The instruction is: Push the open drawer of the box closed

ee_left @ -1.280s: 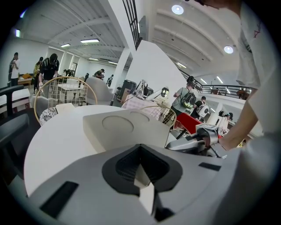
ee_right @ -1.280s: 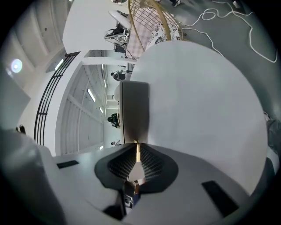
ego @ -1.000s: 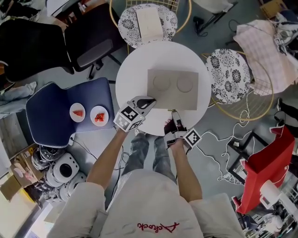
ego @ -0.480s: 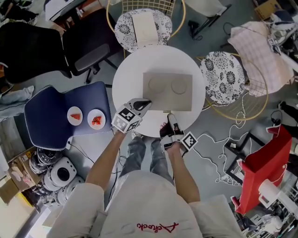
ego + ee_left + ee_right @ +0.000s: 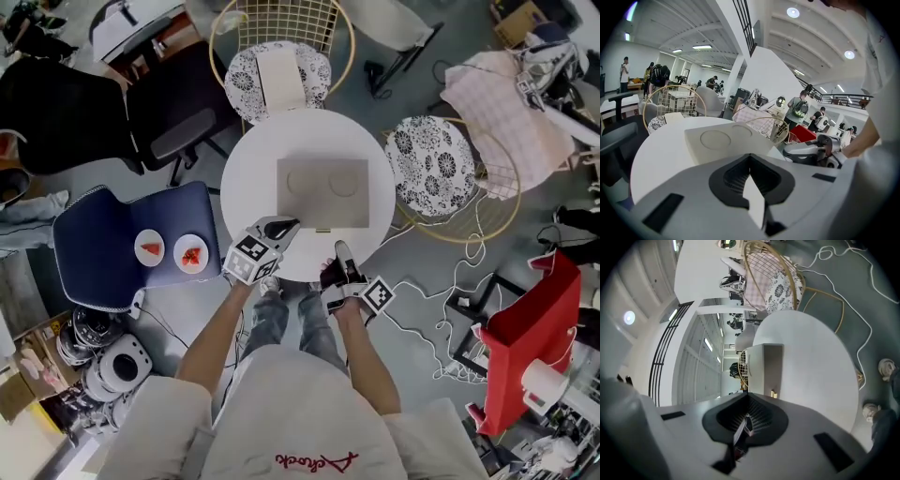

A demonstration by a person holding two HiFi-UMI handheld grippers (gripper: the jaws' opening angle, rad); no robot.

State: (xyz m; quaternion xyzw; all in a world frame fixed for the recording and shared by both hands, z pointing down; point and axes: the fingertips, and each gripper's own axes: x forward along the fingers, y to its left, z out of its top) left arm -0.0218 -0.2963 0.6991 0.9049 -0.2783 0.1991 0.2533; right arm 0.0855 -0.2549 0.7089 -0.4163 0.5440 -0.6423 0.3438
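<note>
Far left, off the table: dark blue padded chair (image 5: 98, 246) carrying two small white plates (image 5: 150, 249) of red fruit slices; not involved

Left gripper (image 5: 291, 224): jaws pressed together, nothing between them. Tip sat by the near-left corner of the box; contact could not be told from either view

Flat beige rectangular box (image 5: 323, 187), two round marks pressed into its lid, lay near the middle of the round white table (image 5: 251, 173). Small brass-coloured drawer handle (image 5: 323, 229) showed at its near face. Drawer front looked flush or nearly so with the body; no gap resolvable, so closing judged done or in its last stretch

Right gripper (image 5: 339, 247): jaws also closed and empty, tip over the near table edge, pointing at the handle side, apart from the box

Risks, as judgement: box looked light and the table top smooth, so a further shove might slide the whole box away instead of seating the drawer. An off-centre push could swivel it. A narrow closed tip could skid off the small handle
</note>
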